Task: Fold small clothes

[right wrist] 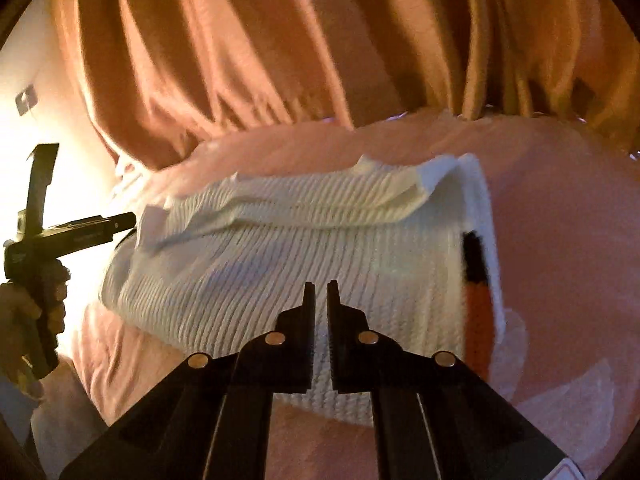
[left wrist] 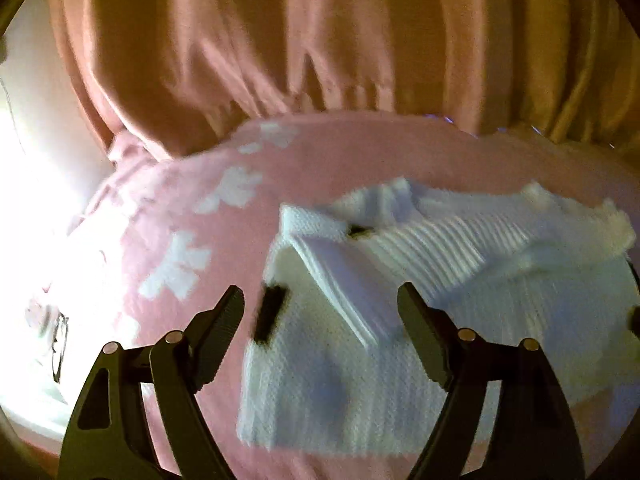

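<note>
— Step?
— Mid-fold, I judge. The white ribbed knit garment [right wrist: 304,248] lies partly folded on the pink flower-print bedspread [left wrist: 180,208], below the orange curtain [right wrist: 280,60].
— Grippers?
— My left gripper [left wrist: 320,304] gapes wide, empty; my right gripper [right wrist: 321,292] is nearly closed, holding nothing. Next: grip an edge.
</note>
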A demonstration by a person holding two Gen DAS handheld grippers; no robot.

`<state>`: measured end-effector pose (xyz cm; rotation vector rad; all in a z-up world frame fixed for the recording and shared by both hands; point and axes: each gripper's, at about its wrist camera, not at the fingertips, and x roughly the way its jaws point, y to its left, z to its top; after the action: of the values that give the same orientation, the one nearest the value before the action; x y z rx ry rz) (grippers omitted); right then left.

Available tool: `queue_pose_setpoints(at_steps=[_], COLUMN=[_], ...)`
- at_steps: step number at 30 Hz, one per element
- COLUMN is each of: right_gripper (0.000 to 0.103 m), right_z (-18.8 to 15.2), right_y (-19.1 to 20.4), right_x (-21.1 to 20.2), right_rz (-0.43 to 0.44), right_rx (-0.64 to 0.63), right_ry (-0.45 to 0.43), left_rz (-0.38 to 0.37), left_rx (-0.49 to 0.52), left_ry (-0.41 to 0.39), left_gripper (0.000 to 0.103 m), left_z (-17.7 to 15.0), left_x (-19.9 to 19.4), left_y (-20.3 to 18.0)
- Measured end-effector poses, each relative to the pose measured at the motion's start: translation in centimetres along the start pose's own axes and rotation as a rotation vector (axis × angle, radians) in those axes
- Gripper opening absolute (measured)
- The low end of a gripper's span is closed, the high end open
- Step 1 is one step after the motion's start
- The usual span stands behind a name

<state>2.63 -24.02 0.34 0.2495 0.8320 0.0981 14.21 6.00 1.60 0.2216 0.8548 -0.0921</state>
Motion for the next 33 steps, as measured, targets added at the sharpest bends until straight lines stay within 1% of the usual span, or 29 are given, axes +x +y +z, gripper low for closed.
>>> queue_pose_setpoints(at_steps=[2,4,7,9,11,12,13,14,17,19,20,21,23,24,25,26,27,28,30,32,33], right_gripper=[0.005,0.005,0.005,0.005,0.005,0.005,0.005,0.005,0.005,0.008,0.012,0.012,0.012,0.015,0.018,0.027,0.037,0.040,0.046,0.049,0.051], right_z=[-0.2,0.0,0.6,1.5,3.1,4.0,4.9,6.0,9.9,11.1,11.5,11.5,11.0,10.1,8.9,7.4,6.3,4.9,2.1,-0.3,-1.2], right_y=[0.2,0.2,-0.5,-1.0,-1.7,-1.9,-2.4,-2.9,-5.1,-6.5,-7.3,-7.5,-7.5,-7.0,-6.6,-6.3,-6.1,-6.0,-6.0,-5.9,-5.8], right_x=[0.7,1.7,3.8,5.2,6.4,6.7,7.0,7.2,7.7,8.9,9.1,8.8,6.5,4.8,3.4,2.1,1.2,0.2,-1.7,-3.1,-3.6], right_rz=[-0.019,-0.018,-0.016,-0.012,-0.033,-0.038,-0.044,-0.046,-0.104,-0.183,-0.210,-0.206,-0.168,-0.158,-0.160,-0.173,-0.180,-0.185,-0.201,-0.208,-0.210], right_rx=[-0.020,-0.019,-0.022,-0.028,-0.043,-0.041,-0.032,-0.021,0.022,0.048,0.070,0.088,0.118,0.113,0.104,0.103,0.110,0.122,0.154,0.180,0.186], right_ry=[0.026,0.055,0.093,0.120,0.123,0.115,0.102,0.088,0.001,0.019,0.024,0.021,-0.025,-0.052,-0.062,-0.067,-0.068,-0.064,-0.051,-0.029,-0.025], left_rz=[-0.049,-0.071,-0.089,-0.107,-0.088,-0.090,-0.076,-0.040,0.023,0.061,0.090,0.106,0.054,0.029,0.018,0.010,-0.001,-0.015,-0.061,-0.090,-0.090], left_rx=[-0.008,0.017,0.064,0.057,0.052,0.052,0.054,0.059,0.037,0.008,0.003,-0.011,-0.050,-0.062,-0.063,-0.060,-0.063,-0.074,-0.117,-0.166,-0.179], left_ry=[0.022,0.027,0.069,0.093,0.109,0.098,0.081,0.053,0.005,-0.023,-0.022,-0.002,-0.001,-0.003,-0.003,-0.001,0.005,0.014,0.057,0.088,0.095], left_gripper=[0.077,0.077,0.077,0.077,0.077,0.077,0.077,0.077,0.077,0.079,0.079,0.078,0.078,0.079,0.079,0.079,0.079,0.080,0.081,0.083,0.084], left_z=[-1.2,-2.1,-2.8,-2.6,-1.6,-0.8,0.0,1.2,4.1,6.0,6.6,6.9,6.7,6.1,5.4,4.7,3.6,2.5,-0.1,-2.3,-2.8], left_x=[-0.3,-0.3,1.5,3.2,4.8,5.3,5.7,6.3,7.7,8.7,9.3,9.7,9.1,8.2,7.6,7.1,6.3,5.8,4.7,4.0,3.7], left_y=[-0.7,-1.7,-3.5,-3.9,-3.9,-3.8,-3.7,-3.6,-2.6,-1.8,-1.5,-1.0,-0.1,0.4,0.7,0.9,1.3,1.6,2.8,4.1,4.6])
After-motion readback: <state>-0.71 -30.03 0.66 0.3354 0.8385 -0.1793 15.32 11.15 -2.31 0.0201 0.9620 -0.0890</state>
